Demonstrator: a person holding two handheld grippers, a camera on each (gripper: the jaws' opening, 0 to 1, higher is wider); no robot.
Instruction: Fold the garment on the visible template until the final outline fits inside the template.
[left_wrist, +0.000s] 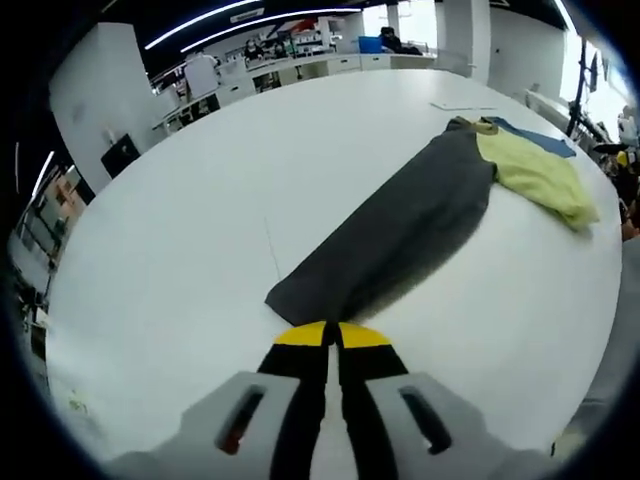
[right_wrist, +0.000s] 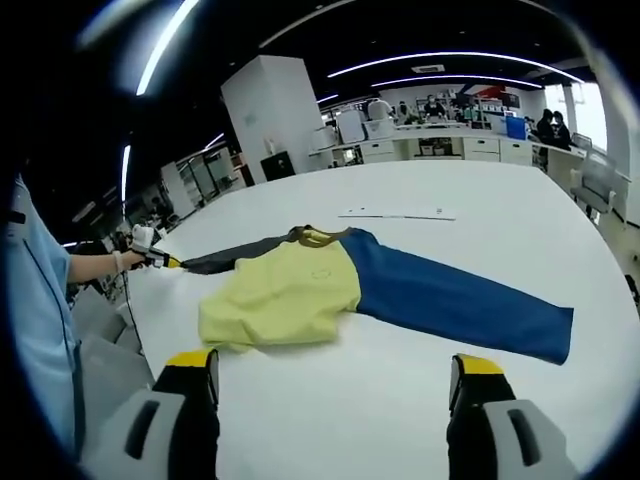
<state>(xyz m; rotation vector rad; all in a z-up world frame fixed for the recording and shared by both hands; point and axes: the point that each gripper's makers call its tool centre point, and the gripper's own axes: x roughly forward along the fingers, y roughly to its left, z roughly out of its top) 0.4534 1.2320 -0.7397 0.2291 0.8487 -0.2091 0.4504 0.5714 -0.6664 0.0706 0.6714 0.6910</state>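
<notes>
Yellow, grey and blue — that's the garment (right_wrist: 330, 290) spread flat across the white table (right_wrist: 480, 210), a top with a yellow body, one blue sleeve (right_wrist: 455, 300) and one grey sleeve (left_wrist: 400, 230) stretched out to opposite sides. In the left gripper view, the left gripper (left_wrist: 332, 335) has its yellow-tipped jaws pressed together right at the cuff end of the grey sleeve; the cuff edge meets the tips, and whether any cloth is actually caught between them I cannot tell. Beyond the sleeve, the yellow body lies bunched toward the far right of that view, with a sliver of blue behind it.

Over in the right gripper view, the right gripper (right_wrist: 335, 375) is spread wide, jaws well apart, hovering above bare table just short of the yellow hem and touching nothing. The blue sleeve runs away to the right, lying flat. At the left edge of this view a person's hand (right_wrist: 135, 255) holds the other gripper at the end of the grey sleeve, a light blue shirt sleeve (right_wrist: 40, 330) close to the camera. A thin white strip (right_wrist: 398, 213) lies on the table beyond the collar. Desks and shelving stand in the background.
</notes>
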